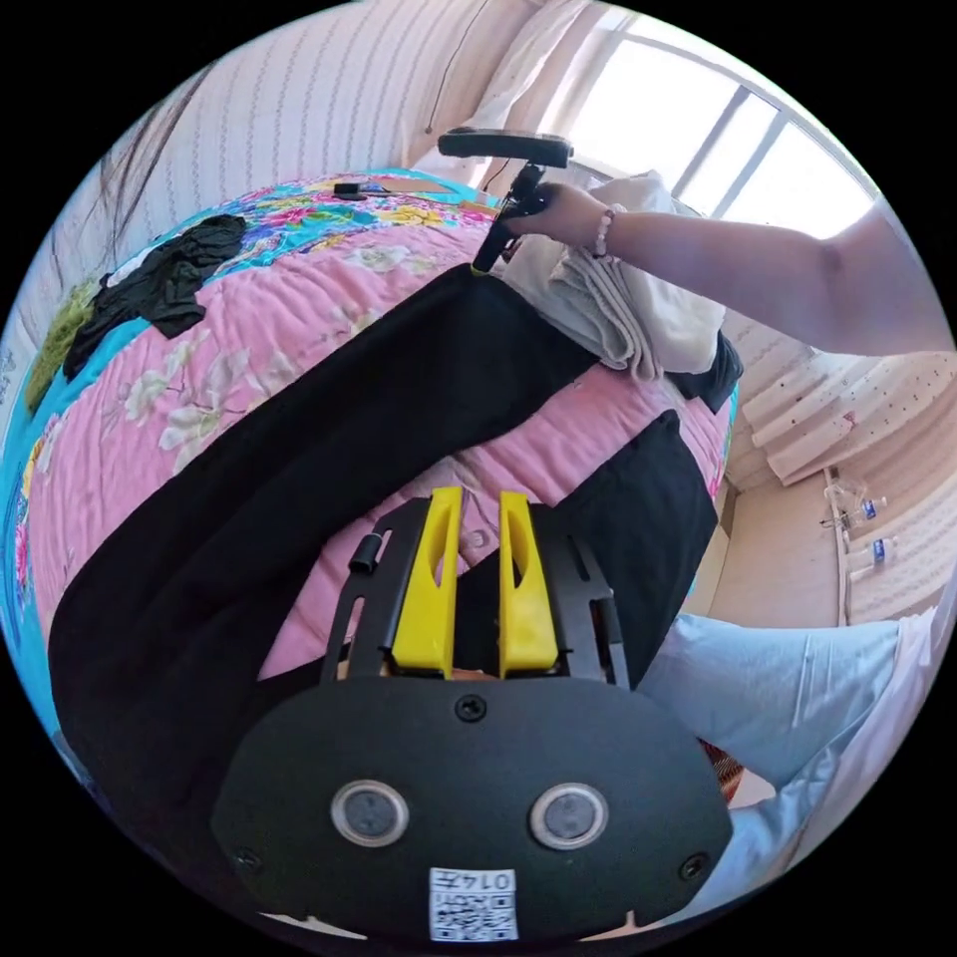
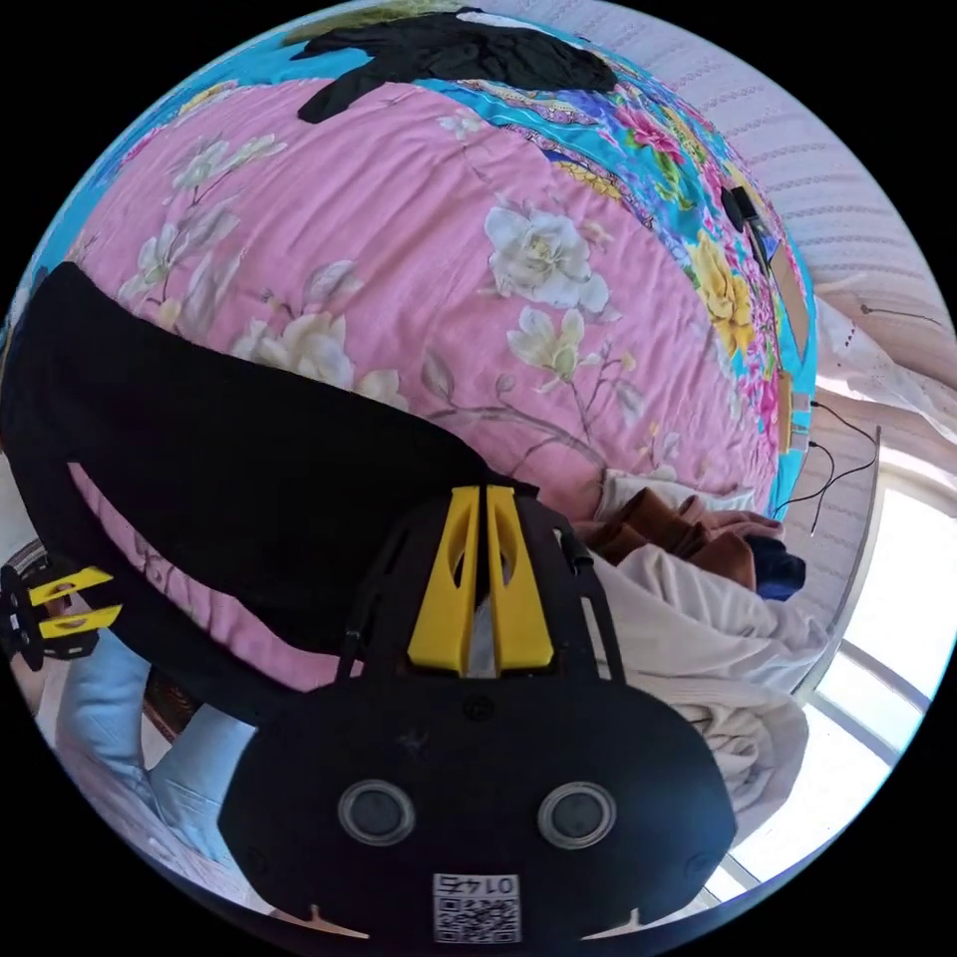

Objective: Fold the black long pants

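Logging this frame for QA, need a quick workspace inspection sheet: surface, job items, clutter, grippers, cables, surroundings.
Surface: bed with pink floral quilt.
Job's things: black pants spread across the quilt.
Clutter: pile of pale clothes; dark garment at the far side.
Grippers: left hand-held gripper open above the pants; right hand-held gripper nearly closed at a pant end, grip unclear.
Cables: thin wires by the window.
Surroundings: window, striped wall.

Daylight enters through the window (image 1: 718, 140), which is overexposed to near white in both views. The bedspread (image 2: 419, 259) is brightly and evenly lit, with soft shadows. The black pants (image 1: 329, 449) show almost no surface detail. Fisheye distortion bends all edges; focus is sharp overall.
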Tool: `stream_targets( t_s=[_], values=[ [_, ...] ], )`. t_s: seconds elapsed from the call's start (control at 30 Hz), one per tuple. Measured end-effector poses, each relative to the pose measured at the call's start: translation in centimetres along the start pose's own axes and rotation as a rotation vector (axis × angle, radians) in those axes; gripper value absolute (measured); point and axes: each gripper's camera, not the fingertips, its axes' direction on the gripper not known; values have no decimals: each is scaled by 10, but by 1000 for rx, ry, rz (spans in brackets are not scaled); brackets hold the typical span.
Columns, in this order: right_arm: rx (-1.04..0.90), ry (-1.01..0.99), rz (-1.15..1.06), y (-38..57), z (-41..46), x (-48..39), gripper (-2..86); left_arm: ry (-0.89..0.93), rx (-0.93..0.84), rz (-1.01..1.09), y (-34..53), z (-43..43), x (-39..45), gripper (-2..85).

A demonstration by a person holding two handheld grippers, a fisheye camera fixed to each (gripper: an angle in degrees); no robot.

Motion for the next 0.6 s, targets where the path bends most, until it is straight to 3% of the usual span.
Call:
stream_targets(
  t_s=[0.13, 0.23, 0.4, 0.6],
  values=[
    [-57, 52, -3, -8, 26, 13, 43, -53, -44, -44, -19, 18, -15, 75],
    [-64, 17, 46, 23, 29, 25, 110, -150, -64, -77, -17, 16, -28, 77],
    [257, -239, 216, 198, -19, 34, 132, -202, -158, -145, -9, 39, -52, 65],
    [229, -515, 732, 391, 89, 38, 139, -87, -196, -124, -15, 54, -61, -5]
  ],
)
